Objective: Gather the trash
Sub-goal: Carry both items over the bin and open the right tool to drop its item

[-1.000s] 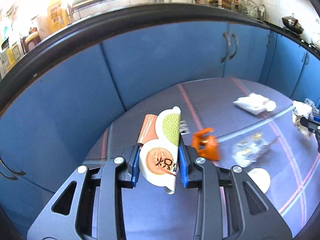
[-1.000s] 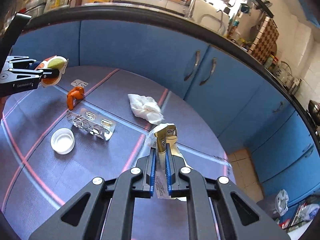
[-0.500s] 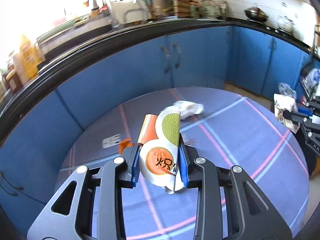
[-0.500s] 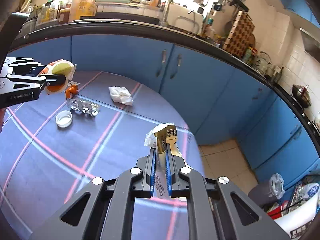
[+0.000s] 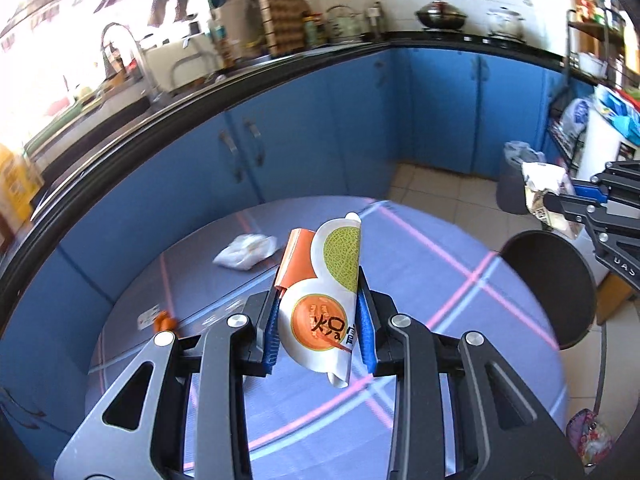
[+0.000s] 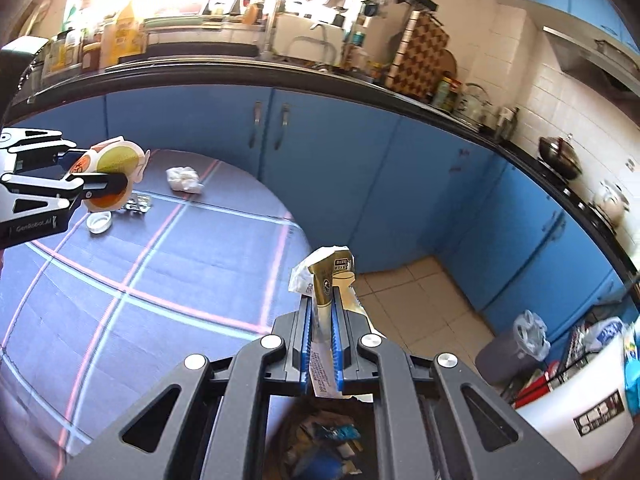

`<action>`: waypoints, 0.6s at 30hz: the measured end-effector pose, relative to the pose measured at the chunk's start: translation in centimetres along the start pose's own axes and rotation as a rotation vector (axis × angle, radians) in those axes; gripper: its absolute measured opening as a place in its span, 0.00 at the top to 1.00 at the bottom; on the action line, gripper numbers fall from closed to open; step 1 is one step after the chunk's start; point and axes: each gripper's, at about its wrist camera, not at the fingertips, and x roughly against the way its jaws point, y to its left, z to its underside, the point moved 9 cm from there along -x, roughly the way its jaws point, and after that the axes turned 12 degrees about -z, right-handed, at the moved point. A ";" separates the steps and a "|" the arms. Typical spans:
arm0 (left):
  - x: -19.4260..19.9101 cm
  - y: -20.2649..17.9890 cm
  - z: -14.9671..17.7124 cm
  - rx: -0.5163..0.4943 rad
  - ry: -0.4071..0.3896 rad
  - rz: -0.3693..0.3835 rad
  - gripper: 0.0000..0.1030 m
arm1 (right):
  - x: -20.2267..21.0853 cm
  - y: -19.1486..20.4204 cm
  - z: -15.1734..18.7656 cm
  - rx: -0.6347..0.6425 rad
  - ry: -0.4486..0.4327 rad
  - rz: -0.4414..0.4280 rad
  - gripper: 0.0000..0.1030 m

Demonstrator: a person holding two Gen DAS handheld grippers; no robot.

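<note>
My left gripper (image 5: 318,320) is shut on a white and orange melon wrapper (image 5: 324,300), held above the round table (image 5: 460,360). My right gripper (image 6: 320,332) is shut on a gold and white wrapper (image 6: 328,276), out past the table's edge over the tiled floor. From the right wrist view, the left gripper (image 6: 80,178) with its melon wrapper (image 6: 116,160) shows at the far left. In the left wrist view the right gripper (image 5: 576,200) with the gold wrapper (image 5: 544,184) shows at the right edge. A grey bin (image 6: 508,356) with a plastic liner stands on the floor by the cabinets.
On the table lie a crumpled white tissue (image 5: 246,250), an orange scrap (image 5: 164,322), a clear blister pack (image 6: 138,204) and a white cap (image 6: 99,222). A black stool (image 5: 548,284) stands beside the table. Blue cabinets (image 6: 340,160) ring the room. A box of trash (image 6: 320,444) sits below my right gripper.
Both grippers have swung away from the litter toward the table's edge, each keeping its wrapper. The floor, stool and grey bin have come into view.
</note>
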 end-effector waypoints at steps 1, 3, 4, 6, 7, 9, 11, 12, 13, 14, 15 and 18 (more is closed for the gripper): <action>0.2 -0.6 -0.3 -0.008 -0.004 0.006 0.69 | 0.4 -0.5 0.3 -0.007 -0.003 0.008 0.91; 0.7 -2.2 -0.9 -0.026 -0.014 0.023 0.69 | 1.0 -1.4 0.8 -0.022 -0.006 0.020 0.91; 1.0 -2.9 -1.3 -0.037 -0.021 0.030 0.69 | 1.4 -1.9 1.2 -0.032 -0.008 0.029 0.91; 1.5 -4.5 -1.9 -0.056 -0.035 0.044 0.69 | 1.9 -2.9 1.7 -0.049 -0.008 0.044 0.91; 1.7 -4.9 -2.1 -0.063 -0.039 0.050 0.69 | 2.2 -3.5 2.1 -0.058 -0.009 0.053 0.91; 2.0 -6.3 -2.5 -0.081 -0.048 0.064 0.69 | 2.6 -4.4 2.6 -0.076 -0.011 0.064 0.91; 2.3 -7.8 -2.9 -0.104 -0.055 0.079 0.69 | 3.1 -5.6 3.3 -0.100 -0.010 0.077 0.91; 2.4 -8.4 -3.1 -0.111 -0.058 0.083 0.69 | 3.3 -6.1 3.7 -0.110 -0.009 0.082 0.91; 2.5 -9.1 -3.3 -0.120 -0.061 0.089 0.69 | 3.5 -6.5 3.9 -0.116 -0.010 0.085 0.91; 2.6 -9.7 -3.5 -0.130 -0.064 0.096 0.69 | 3.7 -7.0 4.2 -0.126 -0.010 0.088 0.91; 2.7 -10.2 -3.7 -0.138 -0.067 0.100 0.69 | 3.8 -7.4 4.5 -0.136 -0.010 0.088 0.91; 2.8 -11.8 -4.2 -0.158 -0.074 0.113 0.69 | 4.1 -8.0 5.1 -0.139 -0.007 0.092 0.91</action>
